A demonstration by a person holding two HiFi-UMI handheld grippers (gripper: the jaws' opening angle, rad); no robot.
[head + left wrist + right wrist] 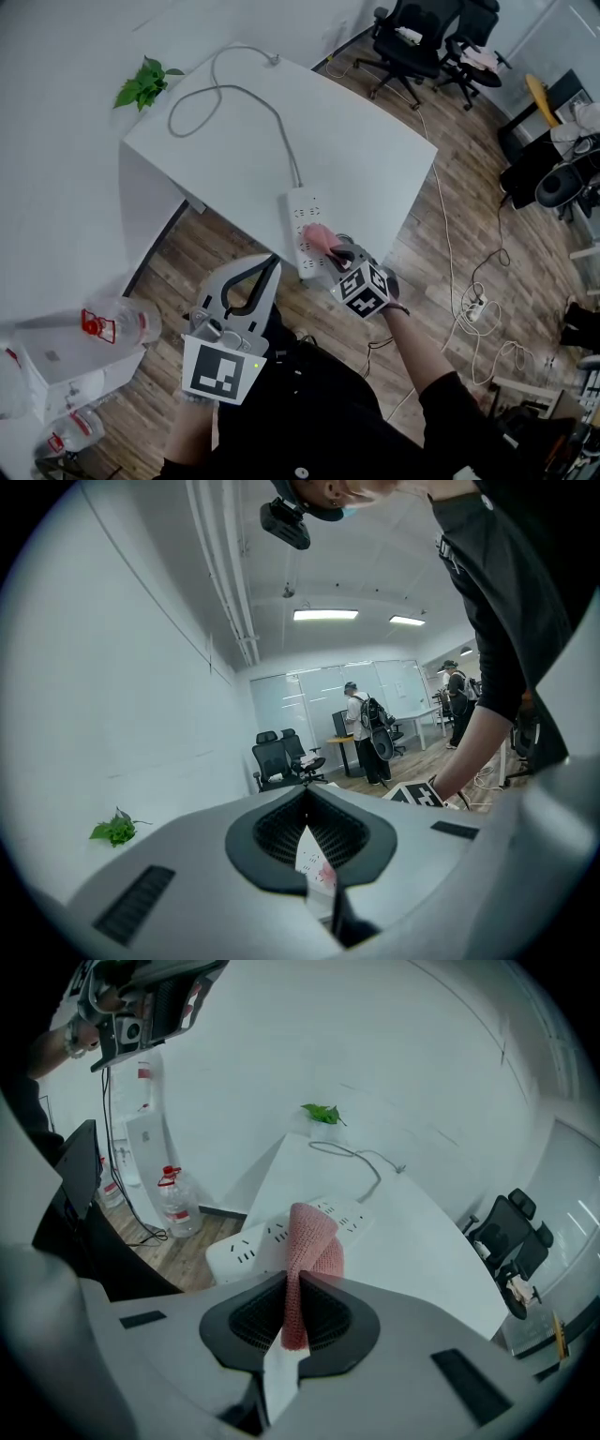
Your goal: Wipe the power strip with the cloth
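A white power strip lies at the near edge of the white table, its grey cable running to the far side. My right gripper is shut on a pink knitted cloth, which rests on the near half of the strip. In the right gripper view the cloth rises from between the jaws and folds over onto the strip. My left gripper hangs off the table just before the strip's near end. Its jaws are shut with nothing between them.
A small green plant stands against the wall beyond the table's far left corner. Water bottles stand on the wooden floor to the left. Office chairs stand beyond the table. Cables and another power strip lie on the floor at the right.
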